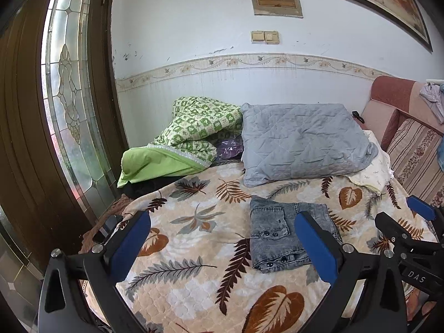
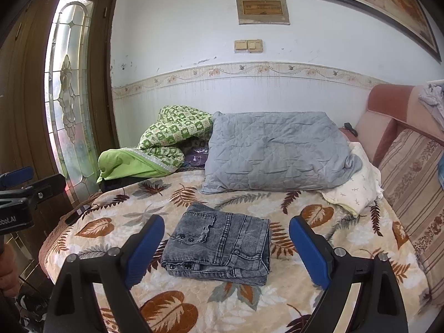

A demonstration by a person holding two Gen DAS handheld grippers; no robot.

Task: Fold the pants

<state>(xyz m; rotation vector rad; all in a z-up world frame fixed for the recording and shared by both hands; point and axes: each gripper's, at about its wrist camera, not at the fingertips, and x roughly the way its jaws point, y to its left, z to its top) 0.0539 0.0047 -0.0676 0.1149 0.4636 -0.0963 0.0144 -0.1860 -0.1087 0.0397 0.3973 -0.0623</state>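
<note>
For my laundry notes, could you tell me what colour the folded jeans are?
The folded jeans are washed grey denim with dark snap buttons, clearest in the right wrist view.

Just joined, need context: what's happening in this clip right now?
A person holds a two-finger gripper in each hand over a bed with a leaf-print blanket. The grey jeans lie on it already folded into a compact stack, in front of a grey pillow. Both the left gripper and the right gripper are open, holding nothing and not touching the jeans. The fold looks done.
</note>
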